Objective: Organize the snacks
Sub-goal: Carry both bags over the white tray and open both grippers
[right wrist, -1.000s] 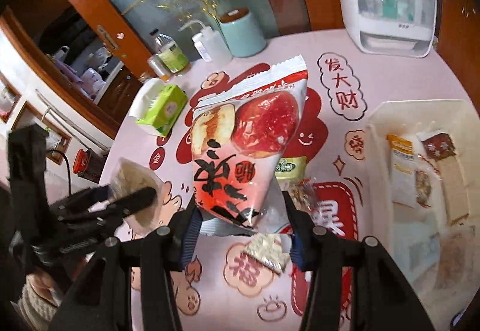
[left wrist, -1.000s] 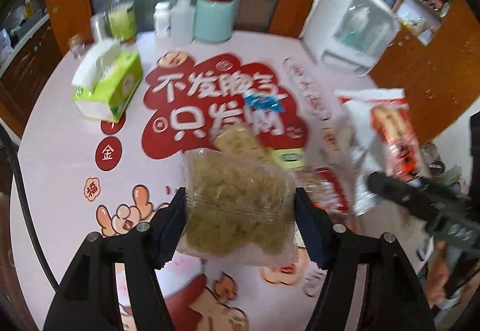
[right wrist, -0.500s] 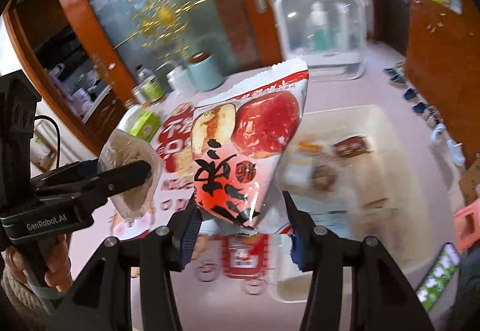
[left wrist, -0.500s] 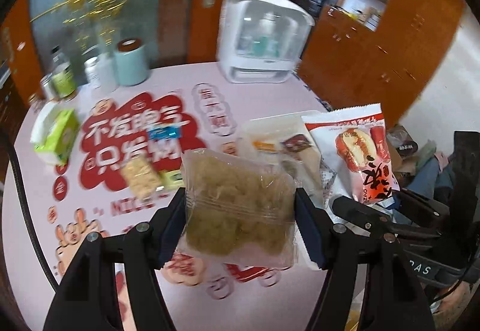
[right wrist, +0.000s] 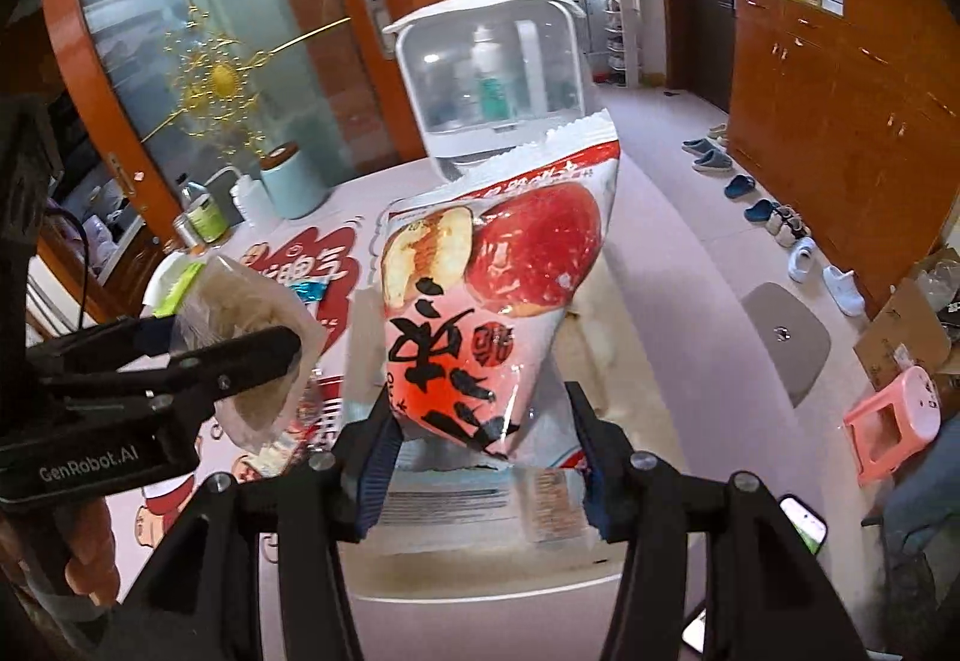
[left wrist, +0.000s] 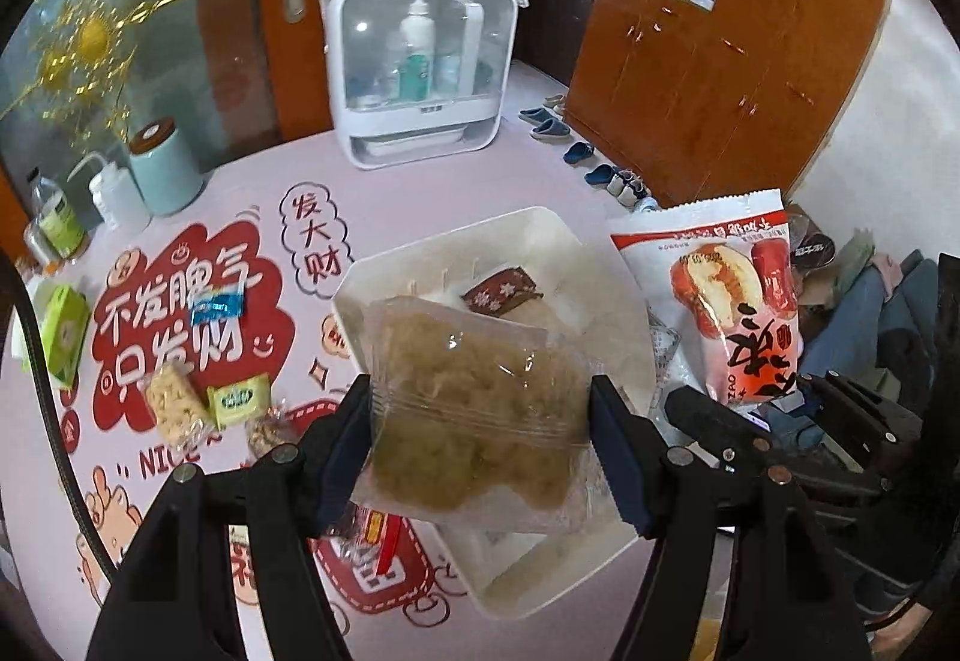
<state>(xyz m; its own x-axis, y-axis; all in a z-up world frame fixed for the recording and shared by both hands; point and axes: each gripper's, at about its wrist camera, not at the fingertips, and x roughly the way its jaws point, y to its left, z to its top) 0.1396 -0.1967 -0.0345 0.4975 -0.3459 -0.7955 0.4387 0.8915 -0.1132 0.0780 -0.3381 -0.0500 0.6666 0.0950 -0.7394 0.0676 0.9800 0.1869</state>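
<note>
My left gripper [left wrist: 480, 445] is shut on a clear packet of green-brown snack [left wrist: 474, 409] and holds it above the near part of the white tray [left wrist: 606, 289]. A brown wrapped snack [left wrist: 501, 296] lies in the tray. My right gripper [right wrist: 480, 451] is shut on a red and white snack bag [right wrist: 492, 295], held upright over the tray [right wrist: 480, 559]. The bag also shows in the left wrist view [left wrist: 732, 301], to the right of the tray. The left gripper and its packet [right wrist: 252, 349] show at the left of the right wrist view.
Loose snacks lie on the pink table: a blue packet [left wrist: 217, 305], a yellow crisp bar [left wrist: 174, 409], a green packet [left wrist: 239, 398]. A green tissue box [left wrist: 60, 337], bottles [left wrist: 54, 223], a teal canister [left wrist: 165, 169] and a white cabinet [left wrist: 420, 67] stand at the back.
Both grippers have swung right with their snacks, from over the red table print to over the white tray. The grips have not changed.
</note>
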